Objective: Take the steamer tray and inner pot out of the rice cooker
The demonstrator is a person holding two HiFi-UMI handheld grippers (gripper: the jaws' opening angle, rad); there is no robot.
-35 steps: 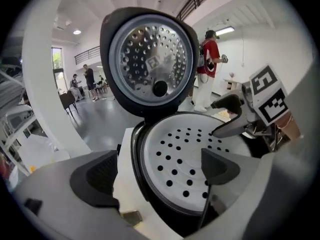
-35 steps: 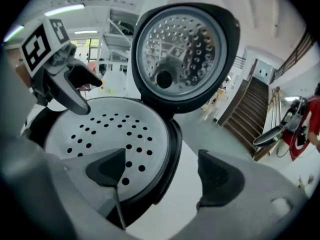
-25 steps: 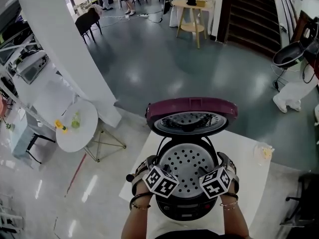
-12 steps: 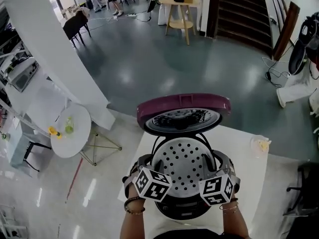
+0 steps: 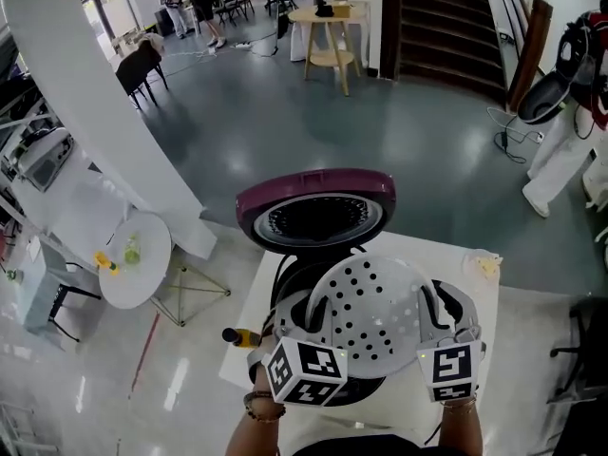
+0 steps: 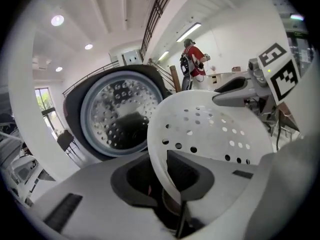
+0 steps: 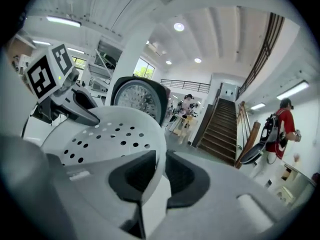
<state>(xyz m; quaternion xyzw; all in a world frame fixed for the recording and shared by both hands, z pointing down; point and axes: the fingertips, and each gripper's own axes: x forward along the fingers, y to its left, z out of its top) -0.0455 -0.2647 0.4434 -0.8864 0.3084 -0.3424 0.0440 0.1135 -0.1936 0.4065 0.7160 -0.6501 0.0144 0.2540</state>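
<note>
The white perforated steamer tray (image 5: 375,313) hangs tilted above the open rice cooker (image 5: 285,304), whose maroon lid (image 5: 313,207) stands up behind it. My left gripper (image 5: 312,323) clamps the tray's left rim and my right gripper (image 5: 439,304) clamps its right rim; both pairs of jaws are still closing on that rim. In the left gripper view the tray (image 6: 210,129) stands edge-on between the pads of the left gripper (image 6: 170,159). The right gripper view shows the tray (image 7: 115,134) pinched by the right gripper (image 7: 159,161). The inner pot is hidden under the tray.
The cooker stands on a white table (image 5: 480,297) with a small pale item (image 5: 484,266) at its far right corner. A yellow-and-black object (image 5: 237,336) lies by the left edge. A round white side table (image 5: 133,259) stands on the floor to the left.
Both grippers closed on the tray's rim and rose with it. The tray has come up out of the cooker and now tilts, its far edge higher.
</note>
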